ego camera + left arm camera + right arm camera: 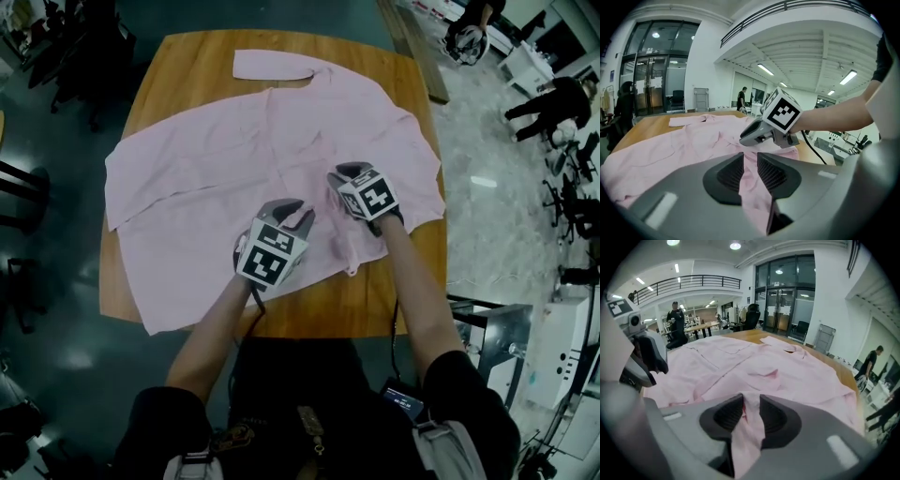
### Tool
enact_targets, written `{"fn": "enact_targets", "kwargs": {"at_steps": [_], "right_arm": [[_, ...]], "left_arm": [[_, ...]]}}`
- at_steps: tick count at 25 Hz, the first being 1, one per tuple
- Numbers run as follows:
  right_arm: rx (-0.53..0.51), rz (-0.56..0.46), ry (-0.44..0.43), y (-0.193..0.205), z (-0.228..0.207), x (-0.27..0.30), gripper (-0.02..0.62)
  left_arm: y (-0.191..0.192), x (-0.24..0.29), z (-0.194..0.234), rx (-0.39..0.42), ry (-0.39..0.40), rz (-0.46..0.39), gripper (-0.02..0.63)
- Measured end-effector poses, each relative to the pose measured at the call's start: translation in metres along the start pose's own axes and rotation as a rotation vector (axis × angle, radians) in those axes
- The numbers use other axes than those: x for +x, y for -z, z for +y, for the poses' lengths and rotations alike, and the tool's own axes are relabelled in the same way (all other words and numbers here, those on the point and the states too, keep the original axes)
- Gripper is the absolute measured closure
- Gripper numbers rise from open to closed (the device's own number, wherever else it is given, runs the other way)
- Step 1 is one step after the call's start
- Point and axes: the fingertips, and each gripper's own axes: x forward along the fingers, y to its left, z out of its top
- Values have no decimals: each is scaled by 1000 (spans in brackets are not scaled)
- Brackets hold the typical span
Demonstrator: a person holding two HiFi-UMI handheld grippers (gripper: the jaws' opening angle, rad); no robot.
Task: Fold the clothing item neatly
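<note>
The pink shirt (pixel 225 159) lies spread out over the wooden tabletop (pixel 183 61). Near the front edge, the left gripper (pixel 292 214) and the right gripper (pixel 349 175) each have jaws a little apart, with a fold of shirt between them, not squeezed.

Pale pink shirt (pixel 234 159) is spread wide across the wooden tabletop (pixel 187 56), mostly flat but creased. The collar (pixel 272 64) sits at the far edge and one sleeve (pixel 127 187) reaches out left. Its lower corner reaches the near edge, and the cloth is rucked into a raised fold near the front.
</note>
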Motion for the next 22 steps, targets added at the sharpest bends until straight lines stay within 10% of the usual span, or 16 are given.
{"fn": "enact_targets", "kwargs": {"at_steps": [13, 22], "right_arm": [[-68, -402, -300, -128, 117, -62, 428], [-200, -443, -488, -201, 277, -34, 583]], "left_arm": [[38, -146, 50, -230, -427, -83, 598], [108, -306, 113, -356, -720, -114, 598]]}}
